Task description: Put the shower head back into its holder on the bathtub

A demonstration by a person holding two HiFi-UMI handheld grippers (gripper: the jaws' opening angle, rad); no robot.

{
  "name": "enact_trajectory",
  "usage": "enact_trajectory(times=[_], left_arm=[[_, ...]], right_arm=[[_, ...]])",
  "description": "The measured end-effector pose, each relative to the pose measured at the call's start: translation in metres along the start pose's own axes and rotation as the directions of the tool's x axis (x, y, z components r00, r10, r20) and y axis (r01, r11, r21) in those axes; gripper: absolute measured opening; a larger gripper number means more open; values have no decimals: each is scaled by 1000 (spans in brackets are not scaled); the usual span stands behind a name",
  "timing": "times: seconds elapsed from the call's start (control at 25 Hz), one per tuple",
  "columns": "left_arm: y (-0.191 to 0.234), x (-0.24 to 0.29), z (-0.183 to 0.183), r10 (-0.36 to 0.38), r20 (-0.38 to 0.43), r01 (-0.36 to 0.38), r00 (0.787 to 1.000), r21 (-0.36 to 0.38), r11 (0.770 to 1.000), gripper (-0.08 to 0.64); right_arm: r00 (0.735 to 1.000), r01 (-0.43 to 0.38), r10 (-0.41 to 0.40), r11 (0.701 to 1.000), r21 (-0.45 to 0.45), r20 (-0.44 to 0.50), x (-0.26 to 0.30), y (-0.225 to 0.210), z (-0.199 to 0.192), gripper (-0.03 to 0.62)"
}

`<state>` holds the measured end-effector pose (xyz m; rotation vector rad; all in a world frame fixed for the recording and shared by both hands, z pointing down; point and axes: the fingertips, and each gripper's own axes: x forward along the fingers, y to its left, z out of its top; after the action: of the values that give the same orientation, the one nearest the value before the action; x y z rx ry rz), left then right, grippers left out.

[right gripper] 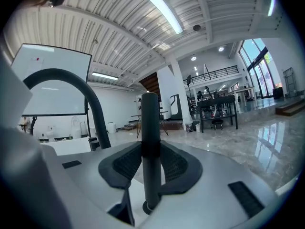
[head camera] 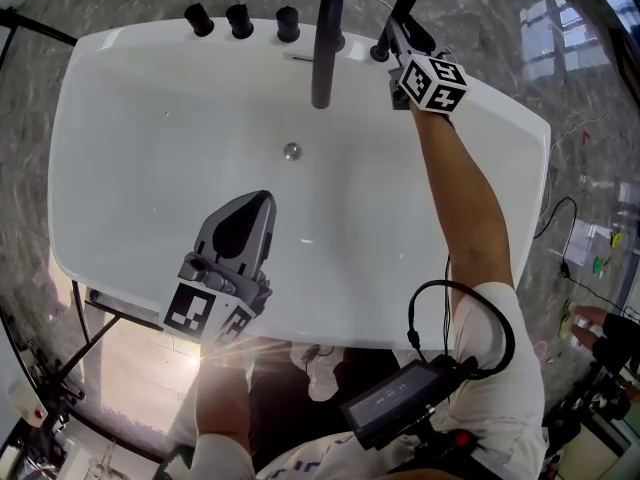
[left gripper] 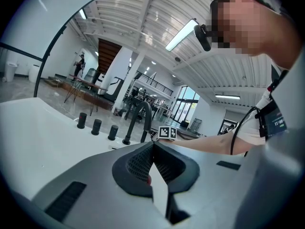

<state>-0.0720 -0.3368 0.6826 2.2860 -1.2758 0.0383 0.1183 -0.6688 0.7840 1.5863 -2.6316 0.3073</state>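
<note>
Right gripper (head camera: 398, 36) is clamped on the shower head (right gripper: 150, 142). Both pads sit against the black rod with the jaws spread wide around it, so it's a grip, not an open claw. The rod stands roughly upright between the jaws at the tub's far right corner, just beside the faucet spout (head camera: 325, 48).

The rod's foot looks like it is in the holder (right gripper: 148, 207), a dark ring on the bathtub (head camera: 120, 58) deck. That spot is low in the right gripper view and shaded by the gripper body, so I can't confirm it's bottomed out. My read: the insertion is nearly done and the release isn't.

Left gripper (head camera: 262, 203) is closed with its tips meeting and nothing held. It hangs over the basin well apart from the fittings and isn't involved.

Risks from here:
- Letting go before the foot is fully seated. The rod would tip and drop onto the deck or into the tub.
- Pushing down with the rod off-axis. It reads slightly leaned in the head view, so it could bind in the ring or skate off the rim.
- Backing out sideways with the jaws barely parted. A pad could drag the rod and lever it back out.
- The spout is close on one side, so a wide retreat could clip it.
- No hose shows in any view, so I can't judge whether it could snag or pull.
</note>
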Motion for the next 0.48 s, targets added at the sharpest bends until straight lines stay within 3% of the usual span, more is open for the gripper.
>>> enact_trajectory(times=[0.48], left_arm=[[-1, -1, -16, -15, -33, 15, 999, -14, 1000, 14]], right_arm=[[1000, 20, -20, 998, -67, 1, -21, 3, -26, 118]])
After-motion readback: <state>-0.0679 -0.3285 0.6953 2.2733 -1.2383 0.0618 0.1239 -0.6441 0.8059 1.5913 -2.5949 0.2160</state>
